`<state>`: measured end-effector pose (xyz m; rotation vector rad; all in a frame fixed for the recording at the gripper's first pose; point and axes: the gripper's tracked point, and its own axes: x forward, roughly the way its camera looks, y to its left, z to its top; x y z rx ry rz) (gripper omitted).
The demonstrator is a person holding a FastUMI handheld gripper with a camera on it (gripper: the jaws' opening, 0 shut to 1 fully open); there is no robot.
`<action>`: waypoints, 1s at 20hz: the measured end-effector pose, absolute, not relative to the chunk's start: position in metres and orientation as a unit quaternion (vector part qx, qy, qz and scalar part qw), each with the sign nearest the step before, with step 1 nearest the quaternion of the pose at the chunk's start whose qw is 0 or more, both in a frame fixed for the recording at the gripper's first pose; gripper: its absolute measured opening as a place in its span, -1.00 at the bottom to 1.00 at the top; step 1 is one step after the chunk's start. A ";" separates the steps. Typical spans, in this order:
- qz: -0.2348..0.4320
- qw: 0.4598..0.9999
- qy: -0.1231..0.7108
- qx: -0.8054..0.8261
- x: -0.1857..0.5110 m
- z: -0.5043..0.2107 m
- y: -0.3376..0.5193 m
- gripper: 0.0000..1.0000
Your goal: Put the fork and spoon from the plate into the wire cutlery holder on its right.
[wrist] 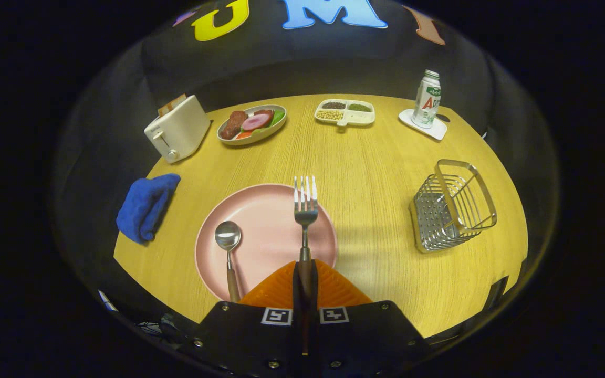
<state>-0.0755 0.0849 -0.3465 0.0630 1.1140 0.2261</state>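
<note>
Round wooden counter (376,173), booth wall behind. Pink plate (266,220) at near centre. Wire holder (452,205) to its right, well apart from the plate, tilted in this view, open top. White toaster (176,128) far left with a slice in its slot. Blue cloth (145,206) at the left edge, left of the plate. Dish of food (251,124) just right of the toaster. Divided tray (344,112) of grains at far centre. Can (427,100) standing on a white coaster (422,124), far right.

Gripper (305,286): orange jaws closed together on the fork (305,210) handle; fork points away, tines over the plate's far rim, whether lifted or resting cannot be told. Spoon (228,247) lies on the plate's left part, bowl toward the far side, handle running off the near rim, just left of the jaws.
</note>
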 end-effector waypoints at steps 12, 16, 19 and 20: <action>0.007 0.871 0.490 0.043 -0.051 -0.306 -0.033 -0.91; -0.017 0.857 0.513 0.040 -0.060 -0.312 -0.061 -0.91; -0.018 0.847 0.531 0.039 -0.064 -0.318 -0.067 -0.91; -0.016 0.843 0.536 0.036 -0.067 -0.319 -0.068 -0.91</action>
